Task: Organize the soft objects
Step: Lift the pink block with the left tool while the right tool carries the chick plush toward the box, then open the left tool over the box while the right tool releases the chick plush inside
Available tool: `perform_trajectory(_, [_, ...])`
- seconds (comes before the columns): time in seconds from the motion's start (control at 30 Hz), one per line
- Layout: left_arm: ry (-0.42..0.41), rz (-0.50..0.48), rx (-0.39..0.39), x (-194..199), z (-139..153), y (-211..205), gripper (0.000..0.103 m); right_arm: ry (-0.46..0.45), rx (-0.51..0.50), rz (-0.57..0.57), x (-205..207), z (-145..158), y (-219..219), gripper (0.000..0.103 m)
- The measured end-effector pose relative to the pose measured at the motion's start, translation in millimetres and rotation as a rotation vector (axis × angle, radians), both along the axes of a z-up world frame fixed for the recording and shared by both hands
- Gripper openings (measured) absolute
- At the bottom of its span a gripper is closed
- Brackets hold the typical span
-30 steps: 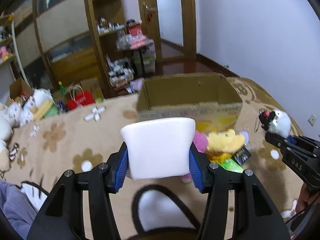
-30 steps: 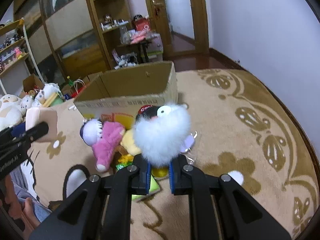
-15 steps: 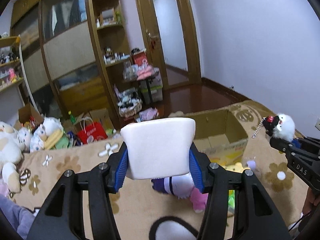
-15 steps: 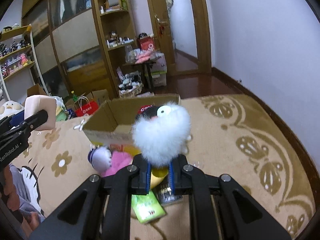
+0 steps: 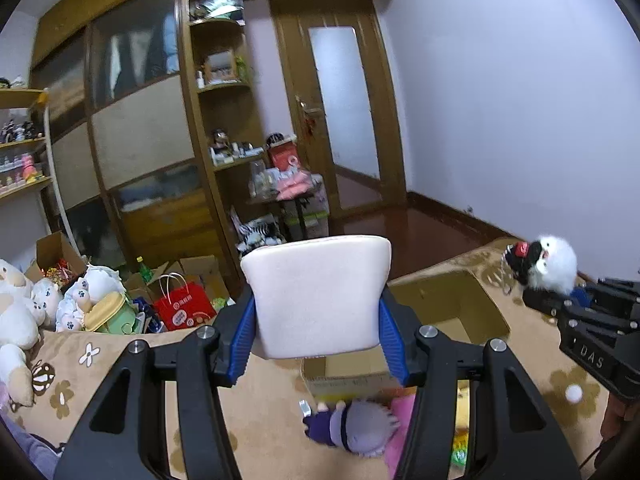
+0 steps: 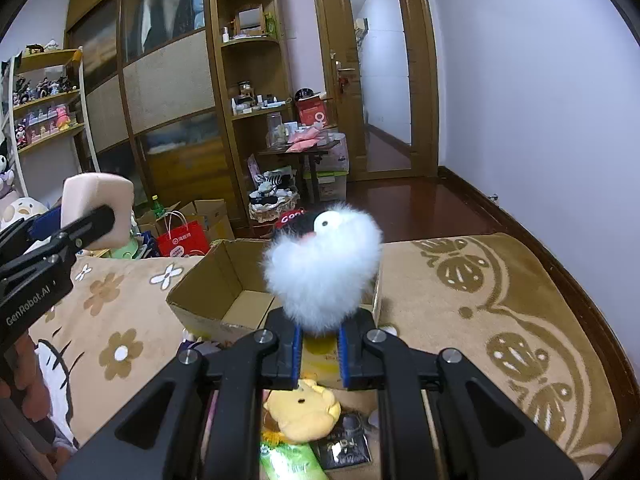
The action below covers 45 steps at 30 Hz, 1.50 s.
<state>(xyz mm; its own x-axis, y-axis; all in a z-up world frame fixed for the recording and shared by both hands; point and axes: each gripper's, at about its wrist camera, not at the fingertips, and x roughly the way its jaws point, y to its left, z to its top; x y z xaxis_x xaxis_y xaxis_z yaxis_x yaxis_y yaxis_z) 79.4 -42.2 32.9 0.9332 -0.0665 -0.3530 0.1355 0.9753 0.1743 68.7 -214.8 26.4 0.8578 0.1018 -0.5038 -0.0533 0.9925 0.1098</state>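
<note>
My left gripper (image 5: 318,334) is shut on a pale pink soft block (image 5: 318,294), held high in the air; the block also shows in the right wrist view (image 6: 98,208). My right gripper (image 6: 319,344) is shut on a fluffy white plush with a black face (image 6: 322,272), held above the open cardboard box (image 6: 208,284). The plush also shows in the left wrist view (image 5: 552,264), with the box (image 5: 452,308) below it. On the blanket in front of the box lie a purple-and-pink doll (image 5: 356,428) and a yellow plush (image 6: 302,412).
A green packet (image 6: 292,460) and a dark packet (image 6: 346,440) lie by the yellow plush. White plush toys (image 5: 24,308) are piled at the left. A red paper bag (image 5: 184,308), boxes and wooden shelves (image 6: 248,100) stand beyond the bed.
Both grippers have risen with their loads; the box and the toys on the blanket have dropped lower in both views. The right gripper now hangs over the box's near edge.
</note>
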Motion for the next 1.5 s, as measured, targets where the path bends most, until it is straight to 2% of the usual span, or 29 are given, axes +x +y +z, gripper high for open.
perform_trajectory(0.17, [-0.015,-0.002,0.006,12.9,-6.0,-3.2,0.053,0.015,-0.002,0.007,12.1,-9.0,0.6,0.015])
perform_trajectory(0.4, [0.029,0.004,-0.007,37.5,-23.9,-6.2,0.054,0.042,0.002,0.019,29.9,-24.3,-1.8,0.015])
perform_trajectory(0.7, [0.126,0.004,-0.063,72.1,-52.7,-5.5,0.054,0.069,0.043,0.056,45.0,-47.9,-3.5,0.015])
perform_trajectory(0.9, [0.189,-0.022,-0.054,93.1,-68.6,-14.0,0.055,0.093,0.061,0.069,56.1,-60.5,-4.1,0.015])
perform_trajectory(1.03, [0.264,-0.046,-0.045,105.6,-73.8,-22.9,0.058,0.11,0.048,0.067,56.5,-66.6,-3.9,0.016])
perform_trajectory(1.23, [0.296,-0.043,-0.023,113.7,-83.8,-26.5,0.062,0.127,0.067,0.056,61.8,-71.3,-4.4,0.019])
perform_trajectory(1.37, [0.333,-0.053,-0.037,115.1,-88.9,-27.5,0.07,0.138,0.066,0.05,62.4,-73.8,-6.7,0.02])
perform_trajectory(1.4, [0.335,-0.055,-0.037,115.2,-89.2,-27.6,0.079,0.141,0.069,0.046,62.4,-74.3,-8.1,0.02])
perform_trajectory(1.5, [0.264,-0.045,-0.01,105.6,-83.6,-28.1,0.094,0.15,0.083,0.035,61.4,-75.5,-12.0,0.022])
